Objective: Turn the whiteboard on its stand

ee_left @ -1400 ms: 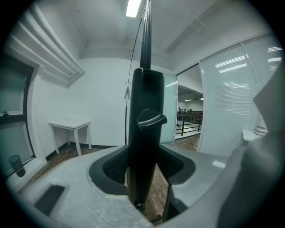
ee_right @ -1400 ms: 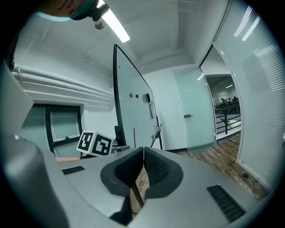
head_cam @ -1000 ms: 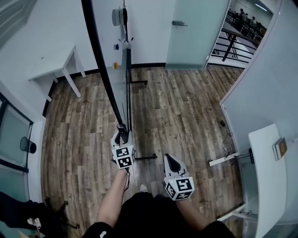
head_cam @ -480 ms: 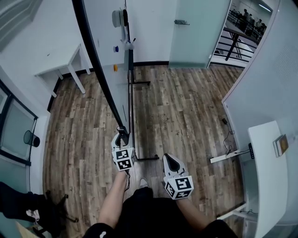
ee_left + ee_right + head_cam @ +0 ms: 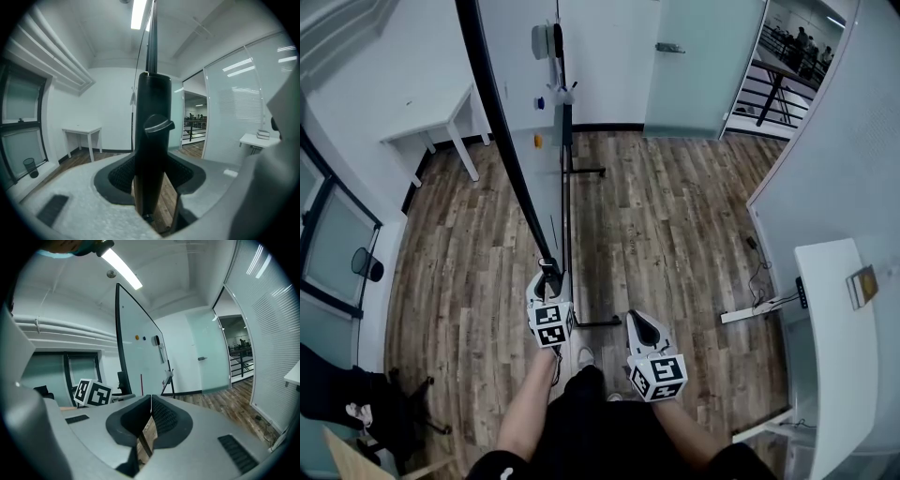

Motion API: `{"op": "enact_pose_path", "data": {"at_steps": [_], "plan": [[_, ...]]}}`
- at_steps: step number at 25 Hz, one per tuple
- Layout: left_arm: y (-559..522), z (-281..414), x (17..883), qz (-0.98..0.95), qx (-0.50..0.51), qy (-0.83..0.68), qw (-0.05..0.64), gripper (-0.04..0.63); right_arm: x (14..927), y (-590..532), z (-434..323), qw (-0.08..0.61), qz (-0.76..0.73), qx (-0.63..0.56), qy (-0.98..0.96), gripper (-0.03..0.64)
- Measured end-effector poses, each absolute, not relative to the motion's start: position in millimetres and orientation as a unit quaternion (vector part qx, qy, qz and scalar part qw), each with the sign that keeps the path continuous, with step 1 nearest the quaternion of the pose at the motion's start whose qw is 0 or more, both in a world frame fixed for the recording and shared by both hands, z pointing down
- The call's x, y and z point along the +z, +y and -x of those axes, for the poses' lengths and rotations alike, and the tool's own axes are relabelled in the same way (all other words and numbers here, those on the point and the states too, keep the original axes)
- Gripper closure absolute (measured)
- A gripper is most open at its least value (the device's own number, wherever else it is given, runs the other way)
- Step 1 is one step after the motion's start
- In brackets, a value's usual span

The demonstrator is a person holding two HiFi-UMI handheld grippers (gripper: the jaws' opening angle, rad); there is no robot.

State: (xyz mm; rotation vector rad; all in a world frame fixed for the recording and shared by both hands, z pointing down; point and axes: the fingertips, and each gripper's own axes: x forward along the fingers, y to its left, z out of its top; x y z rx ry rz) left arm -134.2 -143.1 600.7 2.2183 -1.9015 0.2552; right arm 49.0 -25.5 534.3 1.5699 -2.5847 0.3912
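Whiteboard: seen edge-on, long axis run from the upper left of the frame down to centre. Its black edge post was clamped between the left gripper's fingers. Right gripper: fingers closed, empty, placed just to the right, off the board.

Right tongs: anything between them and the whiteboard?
Head view: only wood floor and the stand's foot bar lie between the right tongs and the whiteboard. The left tongs grip the stand post, off to one side.

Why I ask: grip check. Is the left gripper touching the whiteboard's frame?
Touching. Left gripper view: pads of the left gripper clamp the whiteboard's black frame.
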Motion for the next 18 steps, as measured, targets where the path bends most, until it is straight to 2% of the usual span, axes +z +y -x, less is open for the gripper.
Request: {"op": "enact_pose_path", "data": {"at_steps": [18], "plan": [[8.5,102.7,603.4,-0.748,0.093,-0.647,0.114,0.391,534.1,119.0,-76.1,0.050,-0.497,0.139,-0.855,0.601]]}}
